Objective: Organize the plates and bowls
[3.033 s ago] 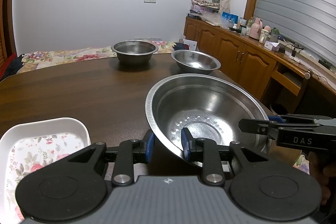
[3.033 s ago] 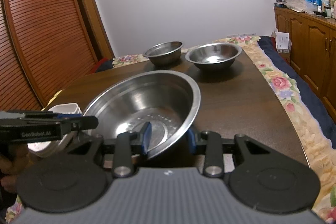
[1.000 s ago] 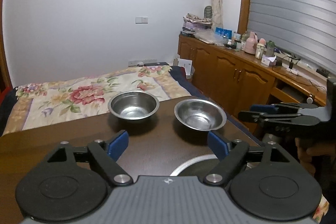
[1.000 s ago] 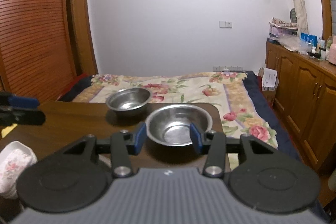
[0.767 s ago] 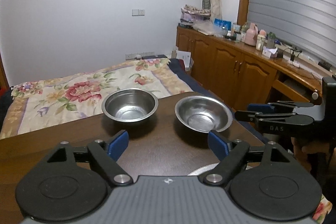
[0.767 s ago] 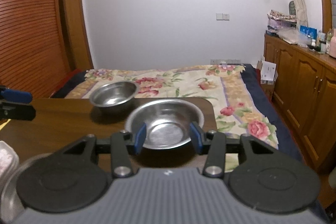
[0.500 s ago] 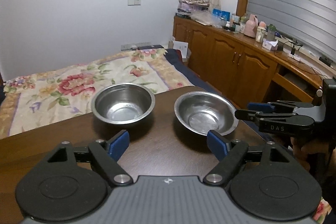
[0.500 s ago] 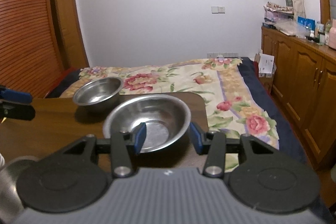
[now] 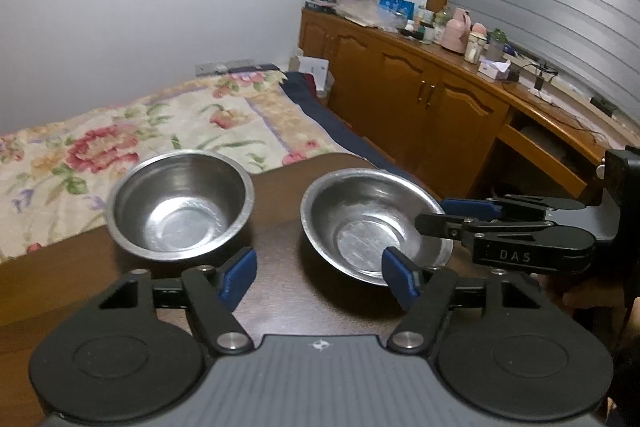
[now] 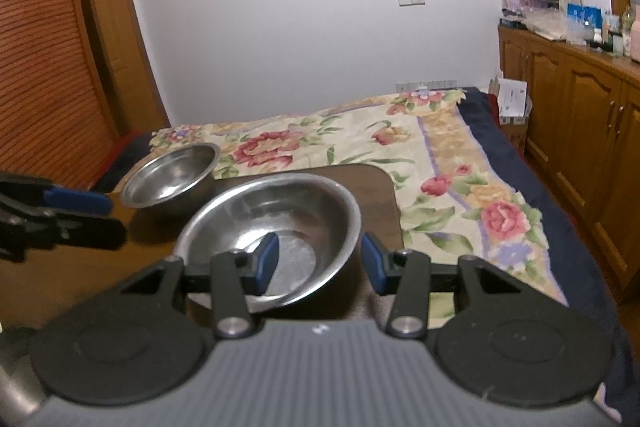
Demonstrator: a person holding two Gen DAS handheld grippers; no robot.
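Note:
Two steel bowls stand at the far end of the dark wooden table (image 9: pixel 280 307). In the left wrist view a deep bowl (image 9: pixel 180 205) is at the left and a shallower bowl (image 9: pixel 376 225) at the right. My left gripper (image 9: pixel 318 273) is open and empty, just short of both. My right gripper (image 10: pixel 320 259) is open, with its left fingertip over the inside of the shallow bowl (image 10: pixel 272 227) and its right fingertip outside the rim. The deep bowl (image 10: pixel 170 181) sits behind on the left. The right gripper also shows in the left wrist view (image 9: pixel 448 215).
A bed with a floral cover (image 10: pixel 420 167) lies beyond the table's far edge. Wooden cabinets (image 9: pixel 420 107) with bottles on top run along the right wall. A steel rim (image 10: pixel 12 383) shows at the bottom left of the right wrist view.
Both grippers have let go of the big steel bowl, risen and moved forward to the two far bowls. My right gripper now straddles the shallow bowl's rim.

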